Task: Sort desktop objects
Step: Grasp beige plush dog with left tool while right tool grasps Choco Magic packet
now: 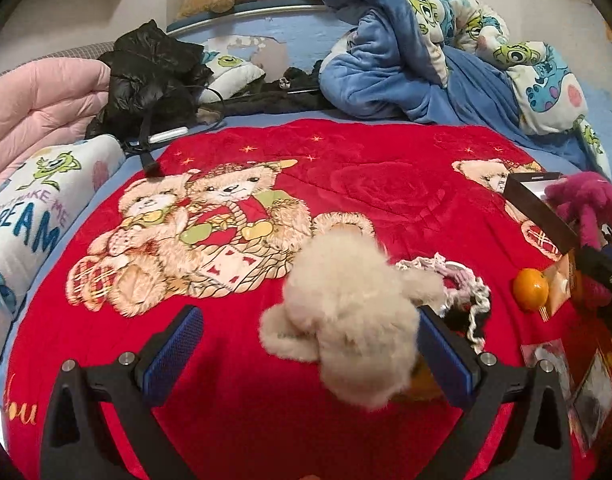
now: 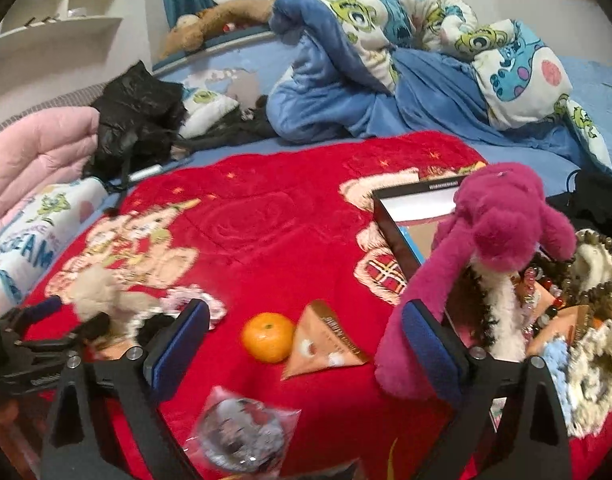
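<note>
In the left wrist view my left gripper point(image 1: 306, 354) is open wide over the red teddy-bear blanket point(image 1: 241, 420). A cream plush toy point(image 1: 346, 312) lies between its fingers, pressed against the right pad point(image 1: 444, 354) and well apart from the left one. In the right wrist view my right gripper point(image 2: 306, 344) is also open. A magenta plush toy point(image 2: 494, 232) leans over the edge of a black box point(image 2: 398, 236), with one long limb hanging beside the right pad point(image 2: 428, 346). An orange point(image 2: 265, 336) and a triangular orange packet point(image 2: 326, 340) lie between the fingers, farther out.
A round wrapped badge point(image 2: 241, 432) lies near the camera. Beads, fluffy scrunchies and small trinkets point(image 2: 586, 300) are piled at the right. A lacy scrunchie point(image 1: 462, 292) lies beside the cream toy. Crumpled blue bedding point(image 1: 426, 60), a black jacket point(image 1: 149, 72) and pillows point(image 1: 29, 216) ring the blanket.
</note>
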{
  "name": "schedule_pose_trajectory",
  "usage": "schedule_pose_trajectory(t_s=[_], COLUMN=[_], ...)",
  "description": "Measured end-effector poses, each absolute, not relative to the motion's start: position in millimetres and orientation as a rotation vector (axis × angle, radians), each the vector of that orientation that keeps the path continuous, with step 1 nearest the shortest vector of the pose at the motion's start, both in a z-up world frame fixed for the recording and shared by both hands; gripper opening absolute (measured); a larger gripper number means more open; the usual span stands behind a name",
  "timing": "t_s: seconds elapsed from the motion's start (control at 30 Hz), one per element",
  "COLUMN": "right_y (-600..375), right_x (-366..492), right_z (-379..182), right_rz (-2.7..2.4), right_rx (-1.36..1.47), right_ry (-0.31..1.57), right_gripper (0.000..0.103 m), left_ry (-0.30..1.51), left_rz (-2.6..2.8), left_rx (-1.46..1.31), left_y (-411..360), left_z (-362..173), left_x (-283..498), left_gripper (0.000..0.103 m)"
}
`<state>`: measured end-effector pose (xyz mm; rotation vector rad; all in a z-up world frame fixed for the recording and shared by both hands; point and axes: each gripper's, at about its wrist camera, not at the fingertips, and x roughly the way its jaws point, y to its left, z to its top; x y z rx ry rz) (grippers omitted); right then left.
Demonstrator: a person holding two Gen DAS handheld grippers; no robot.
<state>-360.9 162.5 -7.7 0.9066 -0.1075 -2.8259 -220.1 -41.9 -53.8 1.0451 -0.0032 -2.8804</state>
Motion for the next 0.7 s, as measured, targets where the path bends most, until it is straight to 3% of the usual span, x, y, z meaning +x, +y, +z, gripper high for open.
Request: schedule_pose_trajectory(t_s=[0.3,0.5,0.6,0.67,0.7], right_y=[160,169,167,165,166], right_x=[-369,-367,-368,-370,-375], right_z=[-26,-33,-36,-38,-43], right_rz=[-2.862,-2.803,-2.797,-2.77,-2.743], right_rx=[0.92,0.952,0.984,1.003,1.046], right_ry=[-0.026,-0.086,-0.069,-0.067,-0.079], right_gripper=[0.096,0.094,0.086,0.068,0.067], left_ry=[-0.04,0.002,-0.001,0.009,0.023], left_rz=[-2.842,-2.85,-2.85,-2.85,-2.852], left_rx=[1.07,1.084,1.089,1.107,1.116], left_y=[-45,-49,-48,-49,-50], left_z=[-70,-78,-79,-81,-82], left_x=[-238,-238,-238,-239,-240], left_gripper=[0.103,0.103,0.103,0.103,0.103])
